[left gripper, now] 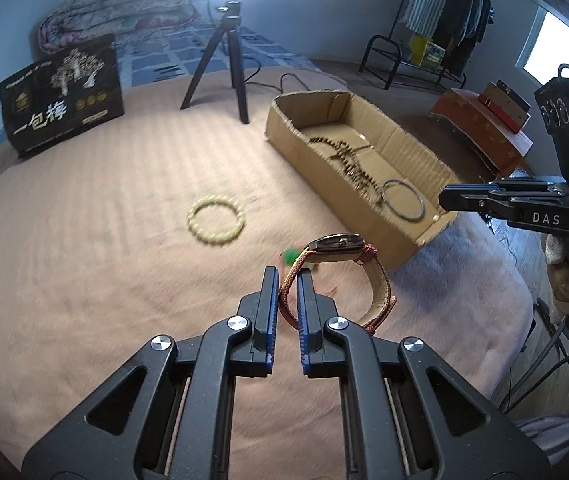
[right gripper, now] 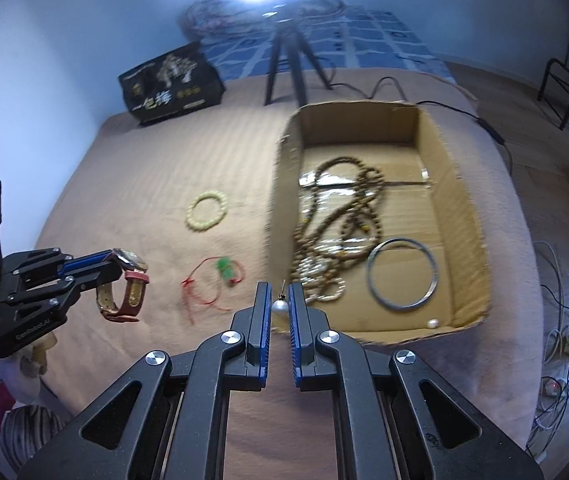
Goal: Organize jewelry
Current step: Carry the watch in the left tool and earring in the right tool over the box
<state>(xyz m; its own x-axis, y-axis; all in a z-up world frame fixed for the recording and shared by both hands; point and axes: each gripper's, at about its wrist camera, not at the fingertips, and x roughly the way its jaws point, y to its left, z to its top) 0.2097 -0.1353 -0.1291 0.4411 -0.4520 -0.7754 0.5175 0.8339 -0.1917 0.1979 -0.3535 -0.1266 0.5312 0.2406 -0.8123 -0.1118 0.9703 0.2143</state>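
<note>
The left gripper [left gripper: 286,276] has its fingers clamped on the red strap of a wristwatch [left gripper: 338,246], lifted above the bed [left gripper: 104,280]. The right gripper [right gripper: 279,292] pinches a pearl earring [right gripper: 279,305] between its fingers, just before the cardboard box [right gripper: 464,216] holding wooden beads [right gripper: 348,204] and a bangle [right gripper: 402,275].

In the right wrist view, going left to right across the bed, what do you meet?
Left hand-held gripper shut on the watch → red cord with green charm → pearl earring held by the right hand-held gripper → brown bead necklace → metal bangle, in the cardboard box.
</note>
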